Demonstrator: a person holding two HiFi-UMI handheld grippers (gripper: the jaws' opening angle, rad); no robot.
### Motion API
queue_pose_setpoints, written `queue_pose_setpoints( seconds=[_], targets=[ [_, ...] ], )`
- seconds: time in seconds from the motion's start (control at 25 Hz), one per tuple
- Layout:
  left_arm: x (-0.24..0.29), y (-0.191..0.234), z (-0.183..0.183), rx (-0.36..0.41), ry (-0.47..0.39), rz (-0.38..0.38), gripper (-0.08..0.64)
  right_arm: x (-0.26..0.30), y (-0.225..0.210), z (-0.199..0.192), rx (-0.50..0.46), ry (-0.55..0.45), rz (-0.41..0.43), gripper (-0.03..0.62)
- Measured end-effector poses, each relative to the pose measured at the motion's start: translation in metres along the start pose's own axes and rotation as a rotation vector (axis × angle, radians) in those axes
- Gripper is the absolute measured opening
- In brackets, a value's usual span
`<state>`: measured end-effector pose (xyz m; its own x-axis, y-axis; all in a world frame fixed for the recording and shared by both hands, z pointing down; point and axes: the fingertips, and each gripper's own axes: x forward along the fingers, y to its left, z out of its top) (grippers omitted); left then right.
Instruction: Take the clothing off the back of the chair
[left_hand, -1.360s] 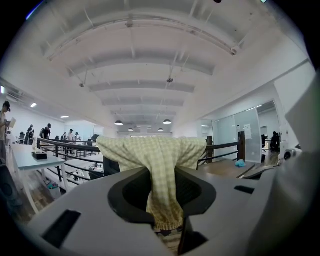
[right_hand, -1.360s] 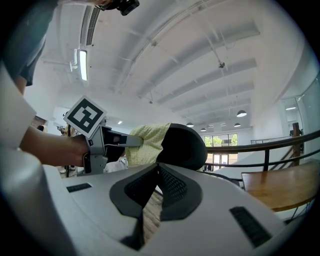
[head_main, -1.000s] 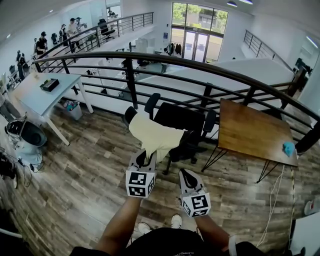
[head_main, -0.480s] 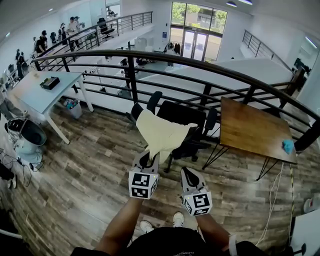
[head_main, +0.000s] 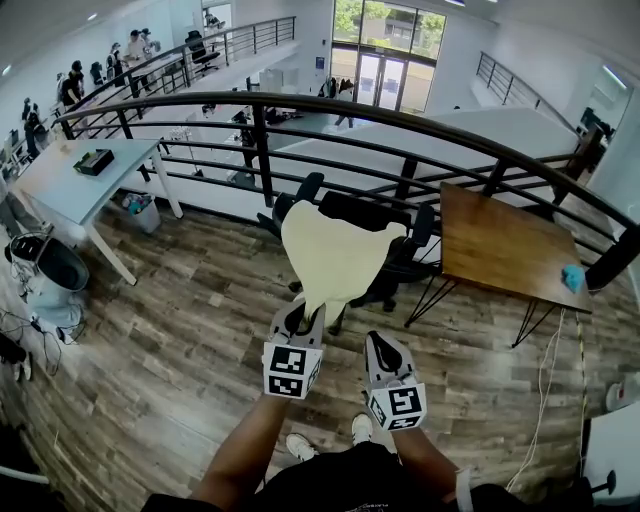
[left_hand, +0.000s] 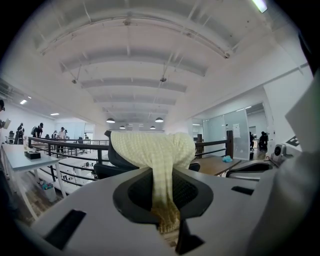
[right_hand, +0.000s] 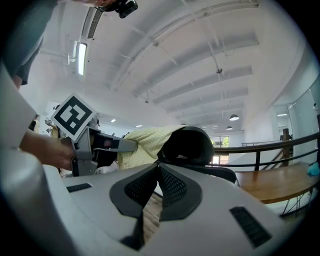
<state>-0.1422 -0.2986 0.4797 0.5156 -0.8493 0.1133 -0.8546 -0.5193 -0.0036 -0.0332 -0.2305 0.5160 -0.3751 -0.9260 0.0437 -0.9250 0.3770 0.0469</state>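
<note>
A pale yellow garment (head_main: 335, 255) hangs over the back of a black office chair (head_main: 385, 212) in front of me. Its lower end runs down into my left gripper (head_main: 301, 318), which is shut on it. In the left gripper view the cloth (left_hand: 150, 147) narrows to a strip pinched between the jaws, with the chair (left_hand: 116, 156) behind it. My right gripper (head_main: 382, 348) is beside the left one, shut and holding nothing. In the right gripper view its tips (right_hand: 157, 167) meet in front of the chair back (right_hand: 187, 145), with the garment (right_hand: 145, 141) to the left.
A black railing (head_main: 400, 122) curves behind the chair. A wooden table (head_main: 500, 250) with a teal object (head_main: 572, 277) stands at the right. A white table (head_main: 70, 175) and a bin (head_main: 55, 270) are at the left. Wood floor lies between me and the chair.
The garment now stretches tauter from the chair back down to my left gripper and shows wider. Both grippers have shifted slightly right in the head view.
</note>
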Motion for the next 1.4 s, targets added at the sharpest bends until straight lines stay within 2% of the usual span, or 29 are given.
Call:
queue_pose_setpoints(
  seconds=[0.28,0.72,1.4],
  targets=[
    [-0.007,-0.009,0.003,-0.002,-0.006,0.033,0.067,-0.007,-0.003,0.008,-0.005,-0.024,0.000,0.021],
    [-0.032,-0.038,-0.005,-0.005,-0.005,0.122,0.067,-0.032,-0.026,0.016,-0.013,-0.047,0.072,0.021],
    [-0.067,-0.075,-0.019,-0.016,0.019,0.179,0.067,-0.072,-0.035,0.006,0.005,-0.043,0.137,0.021]
  ],
)
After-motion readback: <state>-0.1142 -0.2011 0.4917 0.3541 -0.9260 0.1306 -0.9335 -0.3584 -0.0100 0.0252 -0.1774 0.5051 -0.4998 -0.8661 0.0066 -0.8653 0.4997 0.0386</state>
